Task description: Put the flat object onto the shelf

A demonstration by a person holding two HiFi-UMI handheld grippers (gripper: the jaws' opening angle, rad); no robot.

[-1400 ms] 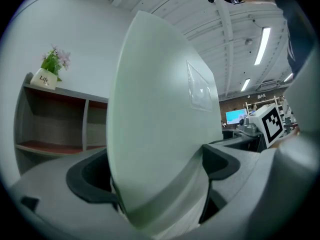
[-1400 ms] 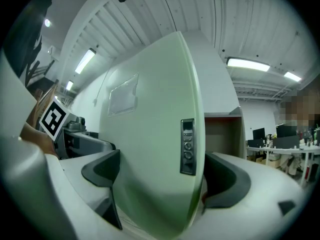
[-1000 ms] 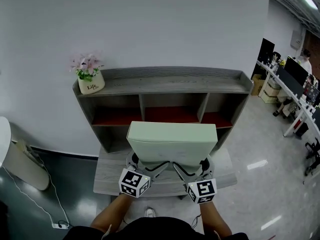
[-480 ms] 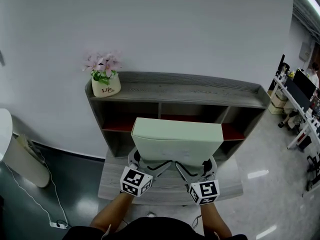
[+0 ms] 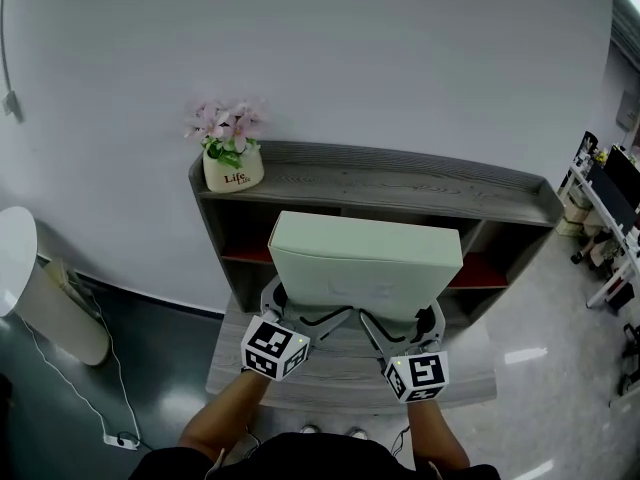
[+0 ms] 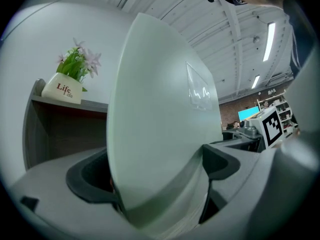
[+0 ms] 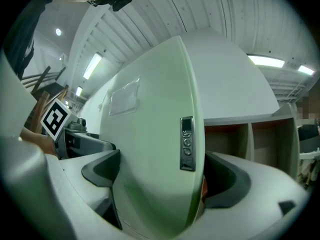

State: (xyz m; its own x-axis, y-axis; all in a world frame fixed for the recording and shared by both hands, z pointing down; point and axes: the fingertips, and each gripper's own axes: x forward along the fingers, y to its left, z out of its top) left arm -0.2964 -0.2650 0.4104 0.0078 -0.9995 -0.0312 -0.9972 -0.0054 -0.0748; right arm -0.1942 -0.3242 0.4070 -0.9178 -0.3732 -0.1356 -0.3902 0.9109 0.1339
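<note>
A flat pale-green box (image 5: 365, 263) is held up in front of the grey wooden shelf unit (image 5: 400, 190), its far edge level with the top board. My left gripper (image 5: 292, 313) is shut on the box's near left edge, my right gripper (image 5: 418, 323) on its near right edge. In the left gripper view the pale-green box (image 6: 155, 134) fills the space between both jaws. In the right gripper view the pale-green box (image 7: 155, 144) shows a small grey label on its edge. The box hides the shelf's middle compartments.
A cream pot of pink flowers (image 5: 232, 158) stands on the left end of the shelf's top board. A lower grey ledge (image 5: 330, 373) juts out under the grippers. A white round bin (image 5: 30, 293) and a cable are on the floor at left. Office desks (image 5: 610, 208) stand far right.
The view has shifted right and closer to the shelf. The box, still held by both grippers, has risen a little toward the top board.
</note>
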